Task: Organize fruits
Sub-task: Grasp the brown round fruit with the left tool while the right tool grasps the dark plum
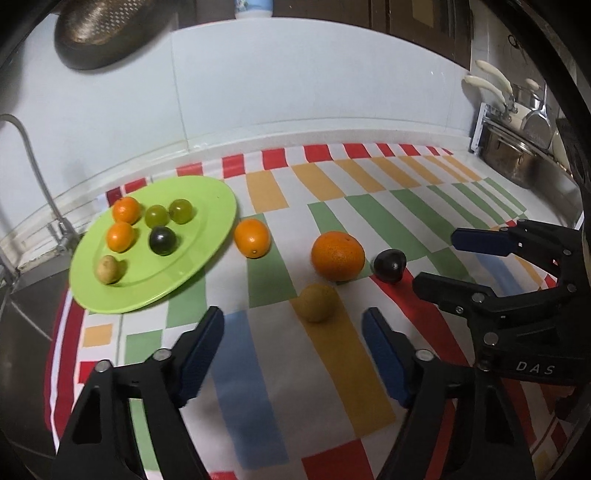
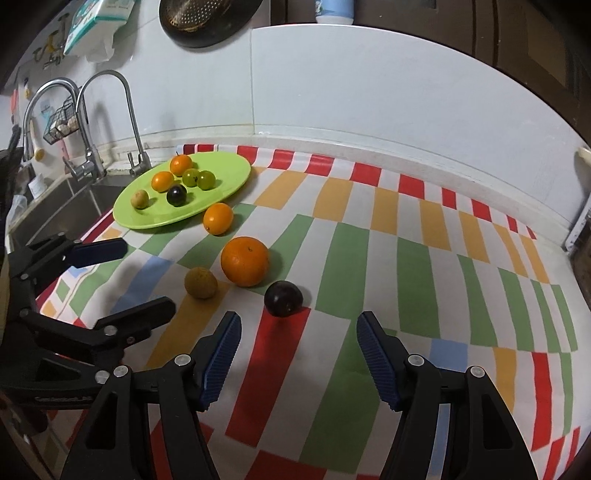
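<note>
A green plate (image 1: 207, 206) (image 2: 229, 173) at the left holds several small fruits: oranges, green ones, a dark one and a tan one. On the striped cloth lie a small orange (image 1: 252, 237) (image 2: 218, 218), a big orange (image 1: 337, 255) (image 2: 244, 261), a tan round fruit (image 1: 317, 302) (image 2: 200, 283) and a dark plum (image 1: 389, 265) (image 2: 283, 298). My left gripper (image 1: 293, 325) is open and empty, just short of the tan fruit. My right gripper (image 2: 297, 332) is open and empty, just short of the plum; it also shows in the left wrist view (image 1: 436, 256).
A sink (image 2: 55, 206) with two taps (image 2: 110, 122) lies left of the plate. A white tiled wall (image 1: 295, 92) backs the counter. A dish rack with pots (image 1: 517, 147) stands at the far right. A colander (image 2: 203, 22) hangs on the wall.
</note>
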`<state>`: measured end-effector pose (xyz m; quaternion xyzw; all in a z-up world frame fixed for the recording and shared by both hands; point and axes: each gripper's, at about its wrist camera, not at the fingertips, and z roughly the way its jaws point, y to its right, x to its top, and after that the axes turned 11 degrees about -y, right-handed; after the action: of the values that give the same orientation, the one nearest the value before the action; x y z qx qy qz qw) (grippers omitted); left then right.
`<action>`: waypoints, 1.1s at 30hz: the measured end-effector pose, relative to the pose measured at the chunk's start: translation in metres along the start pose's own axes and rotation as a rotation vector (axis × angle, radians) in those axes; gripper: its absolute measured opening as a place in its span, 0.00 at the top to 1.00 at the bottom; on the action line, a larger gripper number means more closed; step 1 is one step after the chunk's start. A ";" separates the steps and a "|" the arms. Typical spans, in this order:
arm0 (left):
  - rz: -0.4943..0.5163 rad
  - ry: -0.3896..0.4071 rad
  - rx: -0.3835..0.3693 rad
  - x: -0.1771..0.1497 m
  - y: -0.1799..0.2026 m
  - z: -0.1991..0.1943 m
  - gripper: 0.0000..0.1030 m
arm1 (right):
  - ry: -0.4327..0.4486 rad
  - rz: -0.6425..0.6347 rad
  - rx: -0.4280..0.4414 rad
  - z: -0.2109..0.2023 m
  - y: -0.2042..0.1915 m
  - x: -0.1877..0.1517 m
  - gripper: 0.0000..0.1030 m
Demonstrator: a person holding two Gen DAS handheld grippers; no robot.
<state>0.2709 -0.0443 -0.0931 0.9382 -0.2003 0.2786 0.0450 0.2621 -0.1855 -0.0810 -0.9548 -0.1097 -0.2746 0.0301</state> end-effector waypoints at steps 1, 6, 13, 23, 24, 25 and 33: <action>0.005 -0.004 -0.004 0.002 0.000 0.003 0.31 | -0.004 -0.002 0.003 0.002 0.000 0.002 0.40; 0.022 -0.015 -0.023 0.006 0.001 0.015 0.37 | -0.017 -0.012 0.010 0.012 0.002 0.007 0.43; 0.024 -0.046 -0.057 0.011 0.000 0.027 0.48 | -0.035 -0.038 0.021 0.025 0.000 0.016 0.48; 0.036 -0.065 -0.087 0.016 0.004 0.034 0.66 | -0.058 -0.040 0.038 0.039 -0.001 0.020 0.55; 0.036 -0.068 -0.093 0.016 0.004 0.034 0.69 | -0.059 -0.037 0.042 0.039 -0.001 0.021 0.57; 0.034 -0.068 -0.100 0.016 0.004 0.034 0.70 | -0.060 -0.034 0.049 0.040 -0.001 0.021 0.60; 0.020 -0.067 -0.096 0.014 0.003 0.031 0.73 | -0.058 -0.028 0.070 0.040 -0.003 0.020 0.71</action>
<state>0.2963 -0.0583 -0.1117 0.9417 -0.2243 0.2376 0.0806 0.2986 -0.1741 -0.1038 -0.9591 -0.1333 -0.2432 0.0565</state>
